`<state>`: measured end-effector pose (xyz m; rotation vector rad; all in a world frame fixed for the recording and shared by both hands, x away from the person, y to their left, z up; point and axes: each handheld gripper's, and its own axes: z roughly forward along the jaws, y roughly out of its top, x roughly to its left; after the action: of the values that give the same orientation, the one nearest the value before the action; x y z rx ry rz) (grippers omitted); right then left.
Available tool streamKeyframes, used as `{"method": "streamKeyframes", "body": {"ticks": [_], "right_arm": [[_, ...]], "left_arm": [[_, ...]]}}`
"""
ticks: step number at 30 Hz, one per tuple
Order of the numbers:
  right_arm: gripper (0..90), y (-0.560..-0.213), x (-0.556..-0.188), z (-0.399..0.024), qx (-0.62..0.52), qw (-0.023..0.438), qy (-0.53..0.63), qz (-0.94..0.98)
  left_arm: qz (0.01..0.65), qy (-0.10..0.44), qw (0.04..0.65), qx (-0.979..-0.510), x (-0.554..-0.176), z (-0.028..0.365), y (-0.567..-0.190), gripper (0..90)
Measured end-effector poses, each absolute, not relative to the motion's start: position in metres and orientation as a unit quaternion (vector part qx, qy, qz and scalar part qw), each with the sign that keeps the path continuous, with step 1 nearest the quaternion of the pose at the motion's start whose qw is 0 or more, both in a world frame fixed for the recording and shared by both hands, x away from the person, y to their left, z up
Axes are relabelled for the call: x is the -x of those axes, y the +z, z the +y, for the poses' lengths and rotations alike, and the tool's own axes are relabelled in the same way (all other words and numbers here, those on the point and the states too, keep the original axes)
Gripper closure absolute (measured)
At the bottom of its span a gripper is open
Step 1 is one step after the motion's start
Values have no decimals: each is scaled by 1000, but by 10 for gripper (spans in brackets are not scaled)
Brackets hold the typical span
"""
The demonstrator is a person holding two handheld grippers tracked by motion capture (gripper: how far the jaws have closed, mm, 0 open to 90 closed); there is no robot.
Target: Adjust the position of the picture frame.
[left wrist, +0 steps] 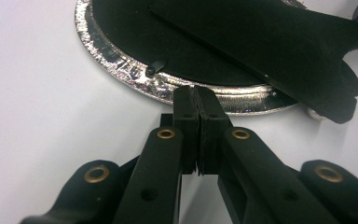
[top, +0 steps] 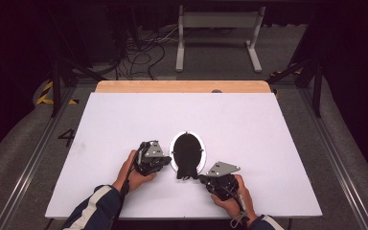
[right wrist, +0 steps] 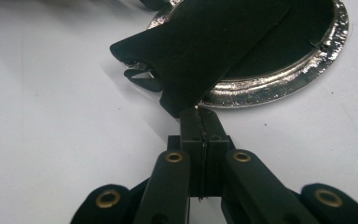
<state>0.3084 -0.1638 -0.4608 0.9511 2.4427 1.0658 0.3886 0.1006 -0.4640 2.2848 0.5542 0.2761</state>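
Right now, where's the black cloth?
High view: the black cloth lies over the oval silver frame near the table's front centre, between the left gripper and right gripper.

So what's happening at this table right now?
A person holds a gripper in each hand over a white table, working on an oval silver frame with a black cloth draped over it. The left gripper is shut, its tips at the frame's rim. The right gripper is shut at a corner of the cloth; whether it actually pinches the cloth cannot be told.
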Motion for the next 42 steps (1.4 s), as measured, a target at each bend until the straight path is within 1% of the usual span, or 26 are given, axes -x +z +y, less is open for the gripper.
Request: {"method": "streamKeyframes", "body": {"ticks": [5,11,16,23,26,30,33,35,37,39,40,41,42], "right_arm": [[900,-460,-306,-162,-324,156,369,857],[900,-461,-308,-165,-314,150,375,859],[856,-461,-309,-168,-308,150,375,861],[838,-454,-308,-172,-302,155,377,862],[827,-452,-309,-176,-305,148,385,859],[810,-446,-309,-180,-295,144,392,860],[786,-444,-307,-182,-290,138,398,859],[770,-444,-306,-184,-289,134,398,860],[745,-445,-306,-186,-290,131,394,862],[702,-445,-305,-189,-299,130,394,860],[693,-445,-305,-191,-303,128,394,858],[685,-445,-304,-192,-306,127,394,857],[676,-444,-303,-193,-308,126,395,856]], "left_arm": [[215,111,380,-893,-390,98,-465,890],[216,113,379,-893,-389,99,-464,868],[218,121,379,-891,-389,102,-464,851],[211,141,399,-881,-382,119,-451,838],[189,177,394,-882,-376,128,-443,811],[197,174,418,-869,-372,143,-437,789],[199,179,430,-862,-368,152,-435,753],[205,196,423,-860,-363,157,-434,688],[211,200,427,-856,-359,164,-434,649],[220,204,426,-854,-354,170,-434,588],[228,207,426,-851,-352,174,-435,558],[240,210,426,-847,-347,179,-437,499],[244,204,427,-846,-344,184,-438,473]]}}
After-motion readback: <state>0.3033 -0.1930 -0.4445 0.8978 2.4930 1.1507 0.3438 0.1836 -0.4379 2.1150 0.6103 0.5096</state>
